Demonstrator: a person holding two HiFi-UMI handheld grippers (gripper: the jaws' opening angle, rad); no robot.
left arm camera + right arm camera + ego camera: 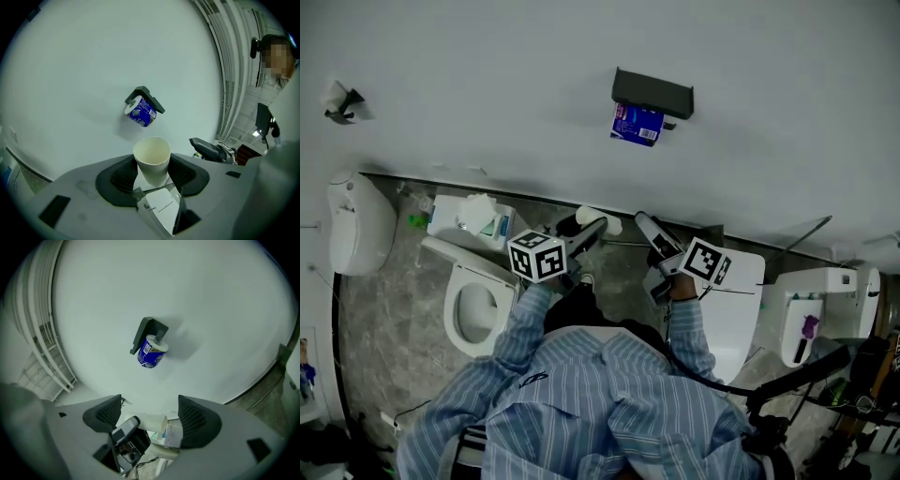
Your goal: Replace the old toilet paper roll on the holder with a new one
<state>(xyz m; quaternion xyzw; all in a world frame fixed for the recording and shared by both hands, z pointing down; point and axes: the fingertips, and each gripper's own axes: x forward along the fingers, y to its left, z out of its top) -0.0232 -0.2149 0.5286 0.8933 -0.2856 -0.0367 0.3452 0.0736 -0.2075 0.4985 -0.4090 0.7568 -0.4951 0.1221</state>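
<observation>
Head view looks down over my striped sleeves (525,323). My left claw (589,232) is clenched on a pale cardboard tube (600,220). My right claw (649,230) reaches forward just beside it, and both point toward the wall (487,75). High on that wall hangs the dark holder (652,92), with a blue-wrapped roll (636,124) sitting on it just under the cover. The toilet (473,314) stands on the floor below my left arm.

Left gripper view shows both pads pressed against the sides of the tube (151,157), with its open end facing the wall. The holder (146,97) and the blue-wrapped roll (140,113) are beyond it and well apart from the tube. The tip of my right claw (209,149) shows at the right.

Right gripper view shows my right claw (151,411) released, its jaws standing wide with nothing between them. Through the gap, farther off, I see my left claw carrying the tube (151,421), which lies crosswise. On the wall above, the blue-wrapped roll (151,353) sits tilted on the holder (148,332).
</observation>
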